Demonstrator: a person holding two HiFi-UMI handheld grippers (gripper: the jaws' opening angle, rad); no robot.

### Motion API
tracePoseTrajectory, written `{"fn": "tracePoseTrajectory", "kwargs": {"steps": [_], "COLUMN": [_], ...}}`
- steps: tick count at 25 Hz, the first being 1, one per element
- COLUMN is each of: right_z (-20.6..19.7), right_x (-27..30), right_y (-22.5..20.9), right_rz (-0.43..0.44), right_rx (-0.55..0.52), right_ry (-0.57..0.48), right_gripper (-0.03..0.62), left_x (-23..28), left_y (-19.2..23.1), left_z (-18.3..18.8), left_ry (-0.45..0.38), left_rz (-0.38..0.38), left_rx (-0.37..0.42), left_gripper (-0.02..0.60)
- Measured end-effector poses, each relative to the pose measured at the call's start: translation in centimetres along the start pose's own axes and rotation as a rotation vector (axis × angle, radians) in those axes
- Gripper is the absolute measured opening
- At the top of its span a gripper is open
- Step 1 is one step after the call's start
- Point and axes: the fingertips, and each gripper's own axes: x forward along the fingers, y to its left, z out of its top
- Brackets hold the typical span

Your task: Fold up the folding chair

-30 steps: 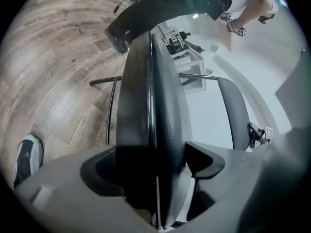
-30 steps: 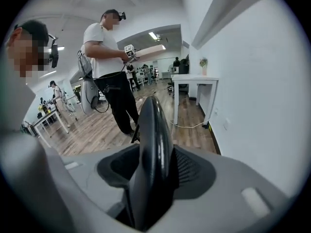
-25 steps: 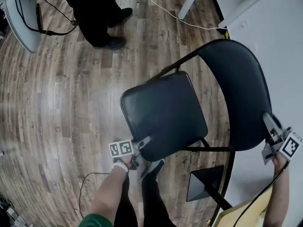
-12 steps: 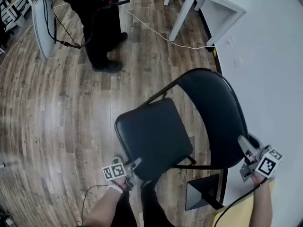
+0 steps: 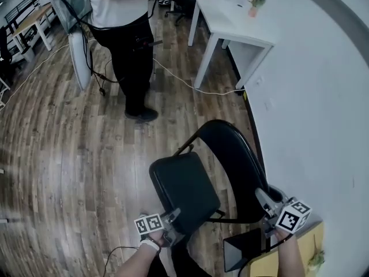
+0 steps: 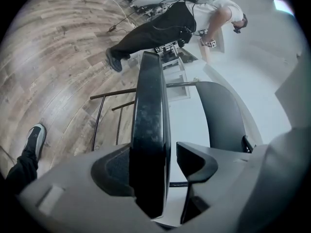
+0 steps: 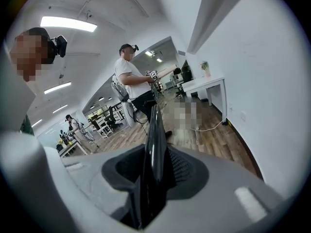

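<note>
The folding chair stands by the white wall, with its black seat [image 5: 184, 190] and curved black backrest [image 5: 235, 161]. My left gripper [image 5: 174, 215] is at the seat's front edge. In the left gripper view the seat edge [image 6: 150, 125] runs between the jaws of that gripper [image 6: 160, 160]. It lies against one pad and a gap shows at the other. These jaws have just been closing. My right gripper [image 5: 264, 199] is shut on the near side edge of the backrest [image 7: 154, 130]. Both pads of this gripper [image 7: 153, 165] press on it, and its jaws have just closed a little further.
A person [image 5: 130, 45] stands on the wooden floor beyond the chair, beside a white table [image 5: 236, 25]. A white cable [image 5: 190, 84] trails across the floor. A dark flat panel [image 5: 239, 248] and a wooden surface [image 5: 291, 253] lie near my right arm. My shoe [image 6: 32, 139] is below the seat.
Both grippers have risen while staying on the chair. The seat's front edge has come up, and the seat looks narrower and closer to the backrest. The head view now takes in more of the room.
</note>
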Motion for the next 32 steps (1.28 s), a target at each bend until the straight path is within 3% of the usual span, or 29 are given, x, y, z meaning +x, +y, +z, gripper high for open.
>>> {"fn": "tracePoseTrajectory", "kwargs": {"steps": [11, 19, 23, 26, 32], "right_z": [1.5, 2.1, 2.5, 3.1, 4.0], "right_x": [-1.7, -2.5, -2.9, -3.2, -3.5], "right_y": [3.8, 6.6, 6.6, 6.0, 3.7], "right_rz": [-0.074, -0.107, -0.113, -0.125, -0.159], "right_rx": [-0.106, -0.186, -0.206, -0.219, -0.24], "right_ry": [-0.016, -0.014, -0.013, -0.016, -0.025], "right_gripper": [0.13, 0.13, 0.13, 0.13, 0.13], "left_x": [3.7, 8.3, 10.9, 12.5, 15.6], "left_y": [-9.0, -16.9, -19.2, -20.3, -22.3], "left_z": [-0.8, -1.6, -2.2, -2.4, -2.8], "left_ry": [-0.02, -0.01, 0.008, 0.012, 0.014], "left_rz": [0.126, 0.062, 0.086, 0.113, 0.123], "left_rx": [0.018, 0.018, 0.031, 0.039, 0.057], "left_gripper": [0.285, 0.31, 0.308, 0.249, 0.247]}}
